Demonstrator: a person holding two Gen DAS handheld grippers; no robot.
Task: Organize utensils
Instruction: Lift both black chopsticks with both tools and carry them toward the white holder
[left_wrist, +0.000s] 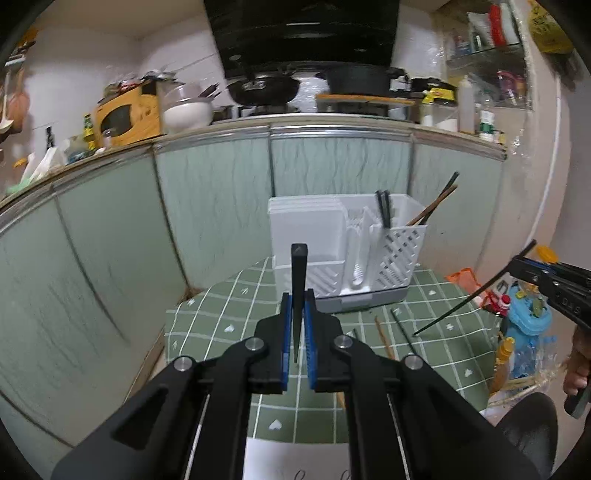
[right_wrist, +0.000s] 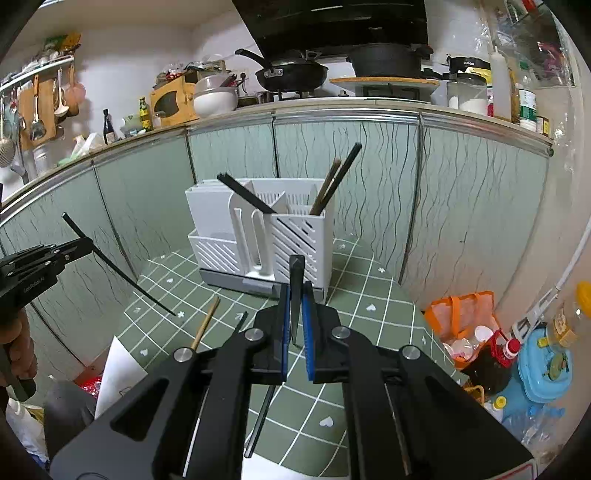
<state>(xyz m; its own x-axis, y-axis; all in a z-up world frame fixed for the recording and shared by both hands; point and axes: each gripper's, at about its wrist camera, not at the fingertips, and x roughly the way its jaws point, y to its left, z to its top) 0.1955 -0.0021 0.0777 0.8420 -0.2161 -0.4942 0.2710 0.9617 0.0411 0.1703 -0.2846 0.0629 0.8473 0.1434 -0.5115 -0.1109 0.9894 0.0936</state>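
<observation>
A white utensil holder stands at the back of a green checked table, with several black and brown chopsticks in its compartments. My left gripper is shut on a black chopstick, held above the table in front of the holder; it shows at the left of the right wrist view. My right gripper is shut on another black chopstick; it shows at the right of the left wrist view. A brown chopstick and a black chopstick lie on the table.
Green cabinet doors stand close behind the table, under a cluttered counter with pans. An orange bag, bottles and a blue container sit to the right of the table. A white sheet lies at the table's near left.
</observation>
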